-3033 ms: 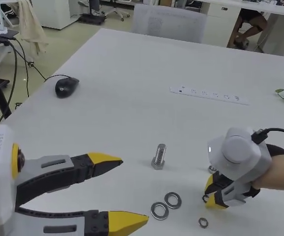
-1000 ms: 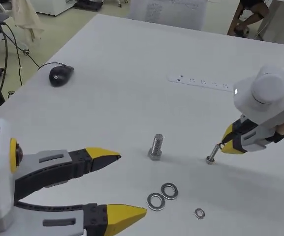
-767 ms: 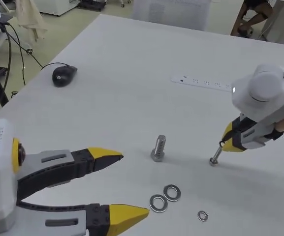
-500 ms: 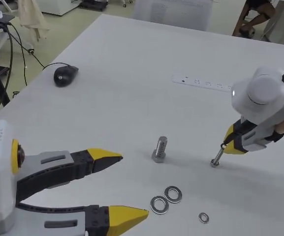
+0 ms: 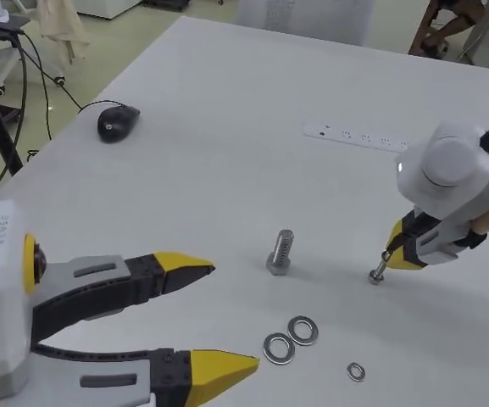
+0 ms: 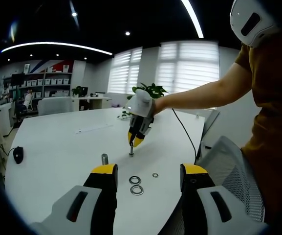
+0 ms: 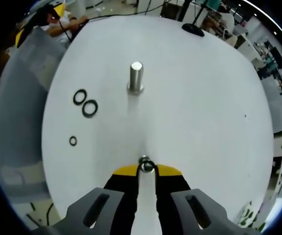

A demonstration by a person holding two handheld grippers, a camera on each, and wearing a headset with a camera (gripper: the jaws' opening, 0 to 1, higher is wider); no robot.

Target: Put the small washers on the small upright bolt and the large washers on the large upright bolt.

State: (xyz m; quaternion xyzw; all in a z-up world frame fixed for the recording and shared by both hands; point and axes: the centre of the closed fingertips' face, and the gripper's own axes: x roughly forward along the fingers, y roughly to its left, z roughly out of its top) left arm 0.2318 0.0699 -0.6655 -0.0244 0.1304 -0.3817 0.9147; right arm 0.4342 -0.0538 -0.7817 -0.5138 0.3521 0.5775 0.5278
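Observation:
The small bolt (image 5: pixel 378 270) stands on the white table (image 5: pixel 227 153), right of the large upright bolt (image 5: pixel 280 252). My right gripper (image 5: pixel 390 253) is at the small bolt's top, shut on a small washer (image 7: pixel 147 166) that rings the bolt's tip. Two large washers (image 5: pixel 278 348) (image 5: pixel 302 330) lie touching in front of the large bolt, and one small washer (image 5: pixel 356 371) lies to their right. My left gripper (image 5: pixel 219 318) hovers open and holds nothing, nearer to me on the left. The left gripper view shows the right gripper (image 6: pixel 137 136) over the small bolt (image 6: pixel 131 151).
A black mouse (image 5: pixel 118 122) with its cable lies at the far left of the table. A white power strip (image 5: pixel 358 136) lies at the back right. A chair stands behind the table's far edge.
The right gripper rose from the table near the washers and came to the small bolt's top, then sank slightly along it. The left gripper stayed open in place.

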